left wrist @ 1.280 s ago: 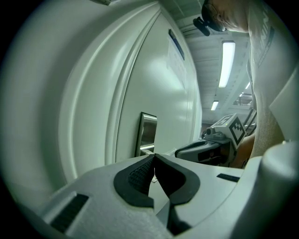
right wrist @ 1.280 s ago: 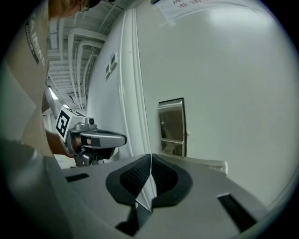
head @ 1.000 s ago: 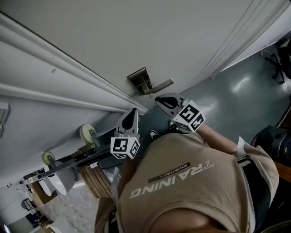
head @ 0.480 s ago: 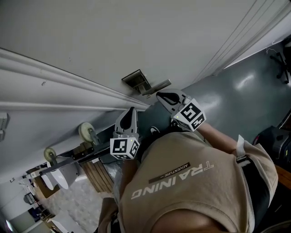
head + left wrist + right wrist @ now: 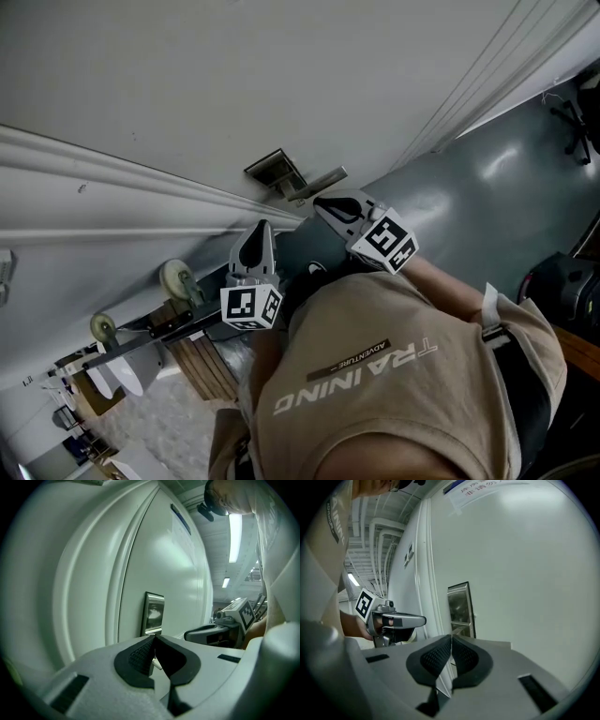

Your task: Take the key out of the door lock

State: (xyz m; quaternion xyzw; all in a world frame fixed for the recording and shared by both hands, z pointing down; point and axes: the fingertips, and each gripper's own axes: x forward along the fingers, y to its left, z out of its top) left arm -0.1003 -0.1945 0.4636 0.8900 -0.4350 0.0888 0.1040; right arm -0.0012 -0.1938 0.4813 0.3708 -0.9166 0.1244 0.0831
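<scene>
Left gripper (image 5: pixel 260 228) and right gripper (image 5: pixel 325 202) near door lock plate (image 5: pixel 270 168), both jaws clenched, open floor (image 5: pixel 487 197) rightward

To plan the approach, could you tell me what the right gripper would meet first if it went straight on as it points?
Probably the metal lock plate on the door, near its lower end; depth is hard to judge.

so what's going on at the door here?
A person stands at a white door with a gripper in each hand. The left gripper and right gripper are both shut with nothing between the jaws. They are held close to the lock plate and lever handle, and neither seems to touch them. No key can be made out in any view, so the pull hasn't visibly started.
</scene>
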